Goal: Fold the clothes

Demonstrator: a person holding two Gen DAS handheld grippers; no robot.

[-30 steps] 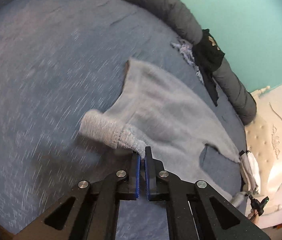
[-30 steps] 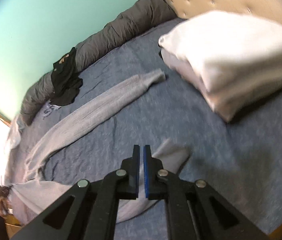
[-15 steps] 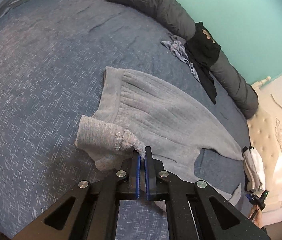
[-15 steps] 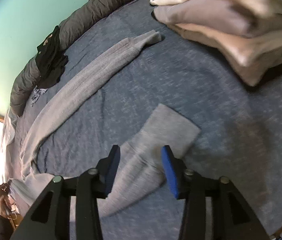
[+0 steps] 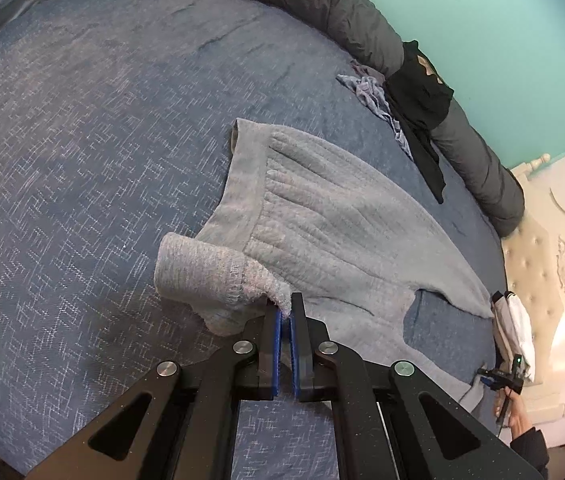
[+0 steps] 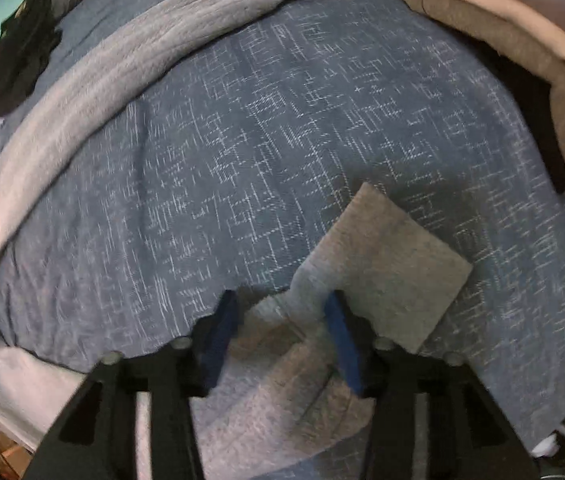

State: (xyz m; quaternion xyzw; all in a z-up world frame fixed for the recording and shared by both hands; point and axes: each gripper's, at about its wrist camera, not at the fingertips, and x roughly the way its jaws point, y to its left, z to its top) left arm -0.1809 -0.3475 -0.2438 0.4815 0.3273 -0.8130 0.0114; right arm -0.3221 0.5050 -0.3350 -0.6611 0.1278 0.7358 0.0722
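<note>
Grey knit trousers point(image 5: 334, 224) lie spread on the blue bedspread point(image 5: 82, 160). My left gripper point(image 5: 285, 312) is shut on the waistband corner of the trousers, which is folded over and lifted a little. In the right wrist view, one trouser leg point(image 6: 130, 52) stretches across the top left and the other leg's cuff point(image 6: 394, 256) lies just ahead. My right gripper point(image 6: 282, 308) is open, low over that leg, with the cloth between its blue pads point(image 6: 340, 332).
A dark grey rolled duvet point(image 5: 342, 12) runs along the turquoise wall, with a black garment point(image 5: 418, 92) and a striped cloth point(image 5: 370, 92) beside it. A stack of folded beige and white clothes point(image 6: 522, 40) sits at the right. A cream padded headboard point(image 5: 550, 264) stands beyond.
My right gripper has opened and dropped down over the near trouser leg cuff. My left gripper keeps its hold on the waistband and has shifted slightly.
</note>
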